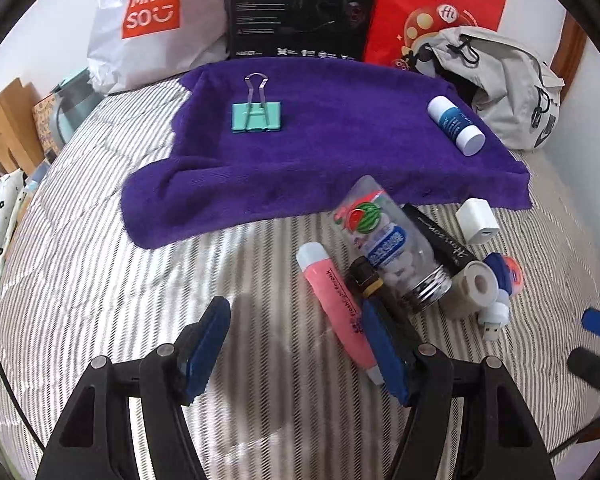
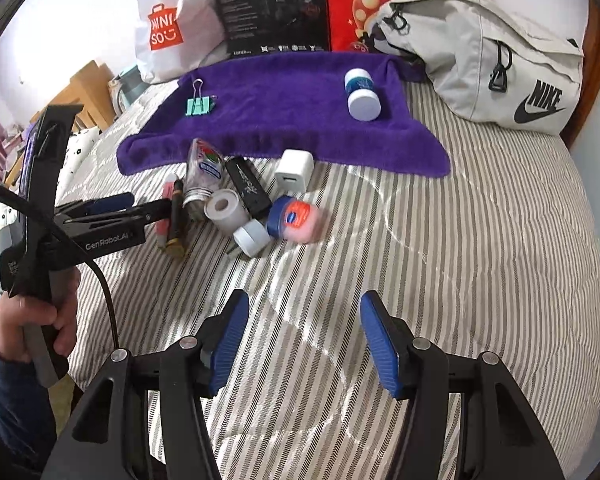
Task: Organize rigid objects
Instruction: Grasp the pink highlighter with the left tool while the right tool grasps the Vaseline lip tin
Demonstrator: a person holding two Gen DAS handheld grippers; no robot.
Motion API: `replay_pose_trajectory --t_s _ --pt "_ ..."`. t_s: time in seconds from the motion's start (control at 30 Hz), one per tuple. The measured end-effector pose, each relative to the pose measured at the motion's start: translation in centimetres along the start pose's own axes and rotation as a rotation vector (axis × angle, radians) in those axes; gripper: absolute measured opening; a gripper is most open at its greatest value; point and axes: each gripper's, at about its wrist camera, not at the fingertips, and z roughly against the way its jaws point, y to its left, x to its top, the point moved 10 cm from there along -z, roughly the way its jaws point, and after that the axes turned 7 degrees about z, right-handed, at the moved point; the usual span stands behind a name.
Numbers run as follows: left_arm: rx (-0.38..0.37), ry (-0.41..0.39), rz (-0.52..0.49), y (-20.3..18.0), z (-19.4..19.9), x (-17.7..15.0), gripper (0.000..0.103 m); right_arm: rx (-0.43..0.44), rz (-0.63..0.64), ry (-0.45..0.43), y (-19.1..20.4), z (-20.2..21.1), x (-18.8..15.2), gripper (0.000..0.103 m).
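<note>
A purple towel (image 1: 340,160) (image 2: 284,120) lies on the striped bed, carrying a teal binder clip (image 1: 256,116) (image 2: 199,105) and a blue-and-white bottle (image 1: 456,126) (image 2: 362,94). In front of it is a pile: a pink tube (image 1: 336,304), a black-and-gold lipstick (image 1: 368,280) (image 2: 175,216), a clear mint jar (image 1: 392,244) (image 2: 204,172), a black box (image 1: 440,240) (image 2: 248,188), a white charger (image 1: 480,220) (image 2: 294,170), a tape roll (image 1: 476,284) (image 2: 225,210) and a blue-lidded jar (image 2: 294,220). My left gripper (image 1: 296,344) (image 2: 140,206) is open and empty, its right finger beside the pink tube. My right gripper (image 2: 305,340) hangs open above bare bedding.
Along the far edge stand a white shopping bag (image 1: 148,24), a black box (image 1: 300,8), a red bag (image 1: 432,4) and a grey backpack (image 2: 492,56). A hand (image 2: 32,316) holds the left gripper. A small white cap (image 2: 252,238) and a white USB plug (image 1: 494,320) lie by the pile.
</note>
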Motion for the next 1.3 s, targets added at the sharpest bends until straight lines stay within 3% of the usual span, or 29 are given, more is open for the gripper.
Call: replay_pose_trajectory --t_s 0.13,0.33,0.43,0.47,0.57,0.9,1.0,1.07,1.3 --pt "0.054 0.018 -0.039 -0.1 -0.8 -0.5 0.068 0.002 -0.004 -0.004 -0.1 0.0 -0.2 0.058" --pt "0.031 -0.013 -0.031 0.9 -0.4 -0.6 0.064 0.016 -0.032 -0.009 -0.6 -1.0 0.2 0.058" --pt "0.034 -0.037 -0.043 0.6 -0.4 -0.2 0.042 0.025 -0.039 -0.033 -0.8 -1.7 1.0 0.058" --pt "0.029 -0.039 -0.045 0.5 -0.4 -0.2 0.028 0.023 -0.05 -0.028 -1.1 -2.2 1.3 0.058" --pt "0.021 -0.03 -0.08 -0.2 -0.4 0.0 0.018 0.034 -0.07 -0.047 -1.5 -3.2 2.4 0.058" --pt "0.014 -0.031 -0.086 -0.3 -0.5 0.0 0.017 0.07 -0.119 -0.033 -0.4 -6.9 5.2 0.056" --pt "0.008 -0.029 -0.085 -0.2 -0.5 0.0 0.017 -0.007 -0.07 -0.012 -0.4 -7.7 5.0 0.049" --pt "-0.003 -0.026 -0.081 -0.2 -0.5 0.0 0.017 -0.04 -0.039 -0.004 -0.5 -7.6 4.8 0.039" --pt "-0.011 -0.041 -0.08 -0.1 -0.4 0.0 0.017 -0.063 -0.044 0.017 -2.2 -7.3 4.2 0.038"
